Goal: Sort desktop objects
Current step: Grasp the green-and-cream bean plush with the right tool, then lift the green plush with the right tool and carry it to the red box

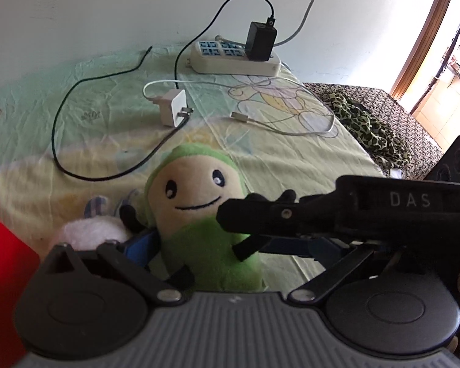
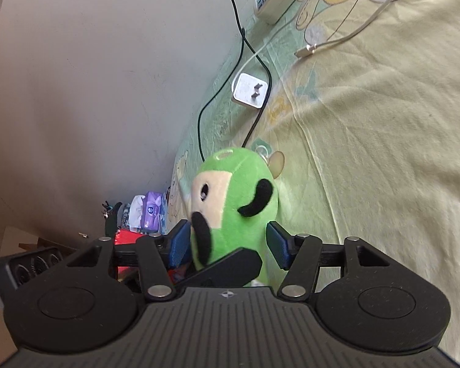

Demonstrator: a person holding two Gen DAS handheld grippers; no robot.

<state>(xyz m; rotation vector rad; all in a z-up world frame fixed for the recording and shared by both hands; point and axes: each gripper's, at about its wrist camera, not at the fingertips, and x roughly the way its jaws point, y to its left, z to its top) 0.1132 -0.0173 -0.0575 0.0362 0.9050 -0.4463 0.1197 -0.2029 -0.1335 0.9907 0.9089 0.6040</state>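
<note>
While both tools meet at the green plush toy [image 2: 230, 214], your right tool [image 2: 228, 247] brackets its body.

Your right tool's blue pads [image 2: 277, 247] stand apart on either side of the toy, not visibly pressing it. Your left tool [image 1: 230, 245] sits spread wide behind the toy, with the right tool crossing its view. The toy stands upright near the front edge of the bed [image 2: 383, 153], well apart from the white charger [image 1: 174, 107] and the power strip [image 1: 233, 58] by the wall.
</note>
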